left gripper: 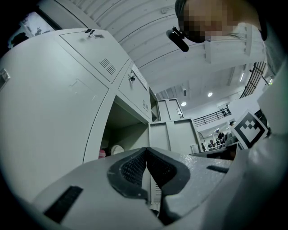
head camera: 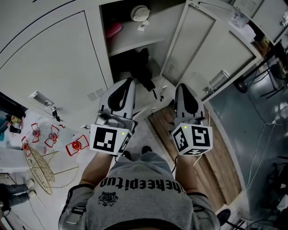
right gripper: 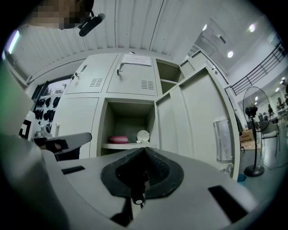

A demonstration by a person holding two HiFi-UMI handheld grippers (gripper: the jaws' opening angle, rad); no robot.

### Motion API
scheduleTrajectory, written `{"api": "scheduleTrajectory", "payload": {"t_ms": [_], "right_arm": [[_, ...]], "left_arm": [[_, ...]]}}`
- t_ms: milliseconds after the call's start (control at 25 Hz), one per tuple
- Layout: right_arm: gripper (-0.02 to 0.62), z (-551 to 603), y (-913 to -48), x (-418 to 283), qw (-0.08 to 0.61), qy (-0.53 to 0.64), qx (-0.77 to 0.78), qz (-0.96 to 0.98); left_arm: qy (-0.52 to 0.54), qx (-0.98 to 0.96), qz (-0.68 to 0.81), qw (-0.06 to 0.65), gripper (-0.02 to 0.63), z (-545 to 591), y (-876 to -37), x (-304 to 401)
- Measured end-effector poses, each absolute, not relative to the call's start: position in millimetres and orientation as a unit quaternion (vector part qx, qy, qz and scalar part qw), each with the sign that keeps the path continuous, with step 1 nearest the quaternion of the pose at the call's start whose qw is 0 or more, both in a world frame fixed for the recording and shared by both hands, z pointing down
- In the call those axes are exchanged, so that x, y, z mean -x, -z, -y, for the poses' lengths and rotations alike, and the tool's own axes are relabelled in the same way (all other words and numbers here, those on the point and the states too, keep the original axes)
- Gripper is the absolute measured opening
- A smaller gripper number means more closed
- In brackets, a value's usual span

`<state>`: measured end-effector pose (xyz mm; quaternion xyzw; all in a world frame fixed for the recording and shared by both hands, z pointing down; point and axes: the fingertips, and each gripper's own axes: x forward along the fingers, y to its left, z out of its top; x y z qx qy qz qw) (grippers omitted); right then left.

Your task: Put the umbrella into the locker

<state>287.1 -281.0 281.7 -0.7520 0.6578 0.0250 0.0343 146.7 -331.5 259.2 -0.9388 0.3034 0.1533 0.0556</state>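
The black umbrella (head camera: 142, 67) stands in the lower part of the open locker (head camera: 130, 41), its lower end (head camera: 154, 93) sticking out towards me. My left gripper (head camera: 130, 81) is shut and empty just left of it; in the left gripper view the pads (left gripper: 135, 168) meet. My right gripper (head camera: 180, 87) is shut a little right of the umbrella's end. In the right gripper view (right gripper: 144, 151) a small dark rod with a pale round tip (right gripper: 137, 199) shows under the closed jaws; I cannot tell what it is.
The locker door (head camera: 202, 42) hangs open on the right. On the shelf lie a pink thing (head camera: 113, 29) and a white round thing (head camera: 140, 12). A gold wire basket (head camera: 40, 168) and red items (head camera: 76, 146) are on the floor left, a wooden board (head camera: 218, 152) right.
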Motion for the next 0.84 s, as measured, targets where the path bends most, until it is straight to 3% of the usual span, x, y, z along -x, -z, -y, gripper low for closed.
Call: {"api": "scheduleTrajectory", "payload": {"t_ms": [840], "right_arm": [[0.003,279.8,-281.4,-282.1,0.033,-0.024,0.747,-0.664]], "left_arm": [[-0.154,0.935,-0.315,0.048,0.006,331.7,-261.6,-142.4]]}}
